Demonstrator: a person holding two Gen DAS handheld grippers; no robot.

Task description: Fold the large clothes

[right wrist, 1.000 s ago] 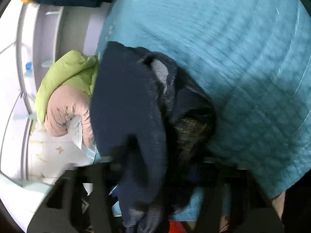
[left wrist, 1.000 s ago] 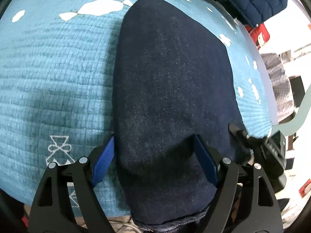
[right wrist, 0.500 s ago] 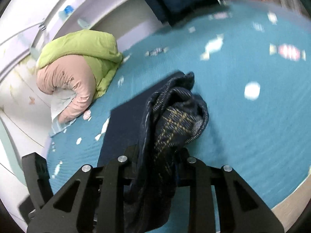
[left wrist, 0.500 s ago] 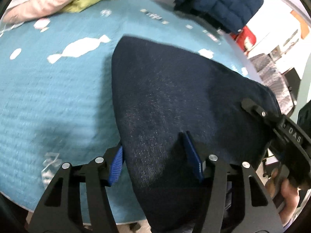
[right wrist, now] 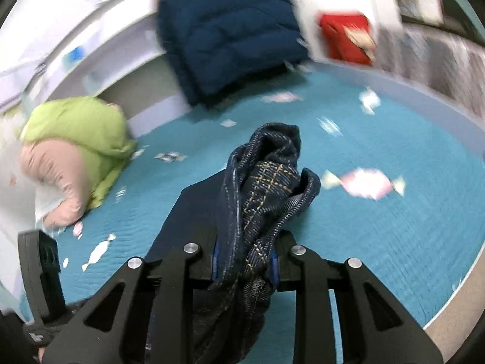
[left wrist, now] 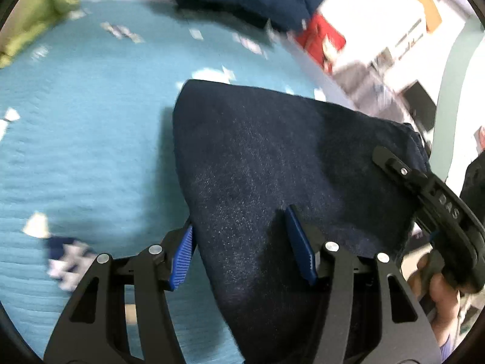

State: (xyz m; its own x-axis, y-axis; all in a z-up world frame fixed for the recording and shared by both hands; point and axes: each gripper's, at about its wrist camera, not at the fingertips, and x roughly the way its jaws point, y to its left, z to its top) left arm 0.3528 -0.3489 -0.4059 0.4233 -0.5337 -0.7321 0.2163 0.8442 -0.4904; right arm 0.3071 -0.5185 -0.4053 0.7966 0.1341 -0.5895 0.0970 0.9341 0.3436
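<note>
Teal quilt [right wrist: 379,242], jeans [right wrist: 266,188] seemingly clamped, 2 grippers

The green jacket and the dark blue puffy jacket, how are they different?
The green jacket is bright lime with a pink lining showing, while the dark blue puffy jacket is navy all over. The green jacket lies in a lumpy heap, while the dark blue puffy jacket looks folded into a neat, squarish block. The green jacket is at the left edge of the teal blanket, the blue one at its far edge. Both are padded.
</note>
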